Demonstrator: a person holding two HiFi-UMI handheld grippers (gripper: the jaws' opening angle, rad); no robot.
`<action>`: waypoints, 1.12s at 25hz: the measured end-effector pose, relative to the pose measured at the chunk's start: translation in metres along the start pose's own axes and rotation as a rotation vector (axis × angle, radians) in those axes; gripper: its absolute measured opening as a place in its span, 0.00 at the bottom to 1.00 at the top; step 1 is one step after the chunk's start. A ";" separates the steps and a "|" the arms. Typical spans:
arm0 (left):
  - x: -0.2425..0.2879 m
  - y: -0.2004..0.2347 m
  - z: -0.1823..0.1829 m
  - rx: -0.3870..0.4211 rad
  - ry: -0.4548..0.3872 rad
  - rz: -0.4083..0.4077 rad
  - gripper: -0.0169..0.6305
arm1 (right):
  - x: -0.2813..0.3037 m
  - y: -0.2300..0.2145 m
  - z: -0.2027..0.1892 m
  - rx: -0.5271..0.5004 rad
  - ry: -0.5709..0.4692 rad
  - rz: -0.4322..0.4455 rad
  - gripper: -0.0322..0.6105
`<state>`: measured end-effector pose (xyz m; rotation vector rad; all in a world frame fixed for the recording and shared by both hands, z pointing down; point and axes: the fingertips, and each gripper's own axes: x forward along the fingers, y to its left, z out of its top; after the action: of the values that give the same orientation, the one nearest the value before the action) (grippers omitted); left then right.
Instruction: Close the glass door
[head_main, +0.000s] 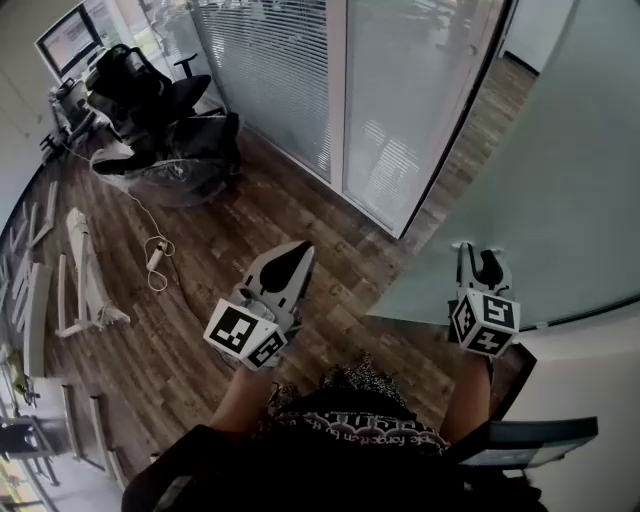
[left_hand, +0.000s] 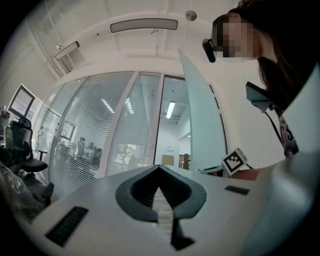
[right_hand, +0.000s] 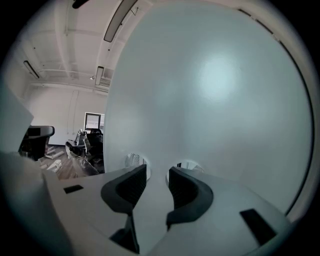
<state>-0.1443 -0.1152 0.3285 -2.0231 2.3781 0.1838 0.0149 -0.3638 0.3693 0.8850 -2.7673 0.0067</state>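
Wood floor (head_main: 200, 300) spreads below; the frosted glass door (head_main: 560, 180) fills two o'clock. The right gripper (head_main: 478, 262), jaws apart and holding nothing, sits at its face. The left gripper (head_main: 298, 255) is closed and empty. Those tips may skid on smooth glass, stalling the push.

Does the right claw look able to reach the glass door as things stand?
Probably yes: the right claw points straight at the glass door, jaws apart and empty, with nothing between claw and pane. Whether its tips already touch the glass I cannot tell.
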 end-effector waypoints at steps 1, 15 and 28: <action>0.009 0.003 -0.001 0.001 0.001 -0.006 0.03 | 0.008 -0.003 0.002 0.008 0.004 0.002 0.26; 0.167 0.054 0.010 0.063 -0.031 -0.034 0.03 | 0.117 -0.044 0.026 -0.024 -0.014 -0.054 0.26; 0.270 0.087 -0.008 0.024 -0.017 -0.108 0.03 | 0.208 -0.089 0.041 -0.016 -0.041 -0.135 0.26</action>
<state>-0.2737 -0.3680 0.3197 -2.1231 2.2432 0.1691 -0.1079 -0.5586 0.3701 1.0770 -2.7347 -0.0566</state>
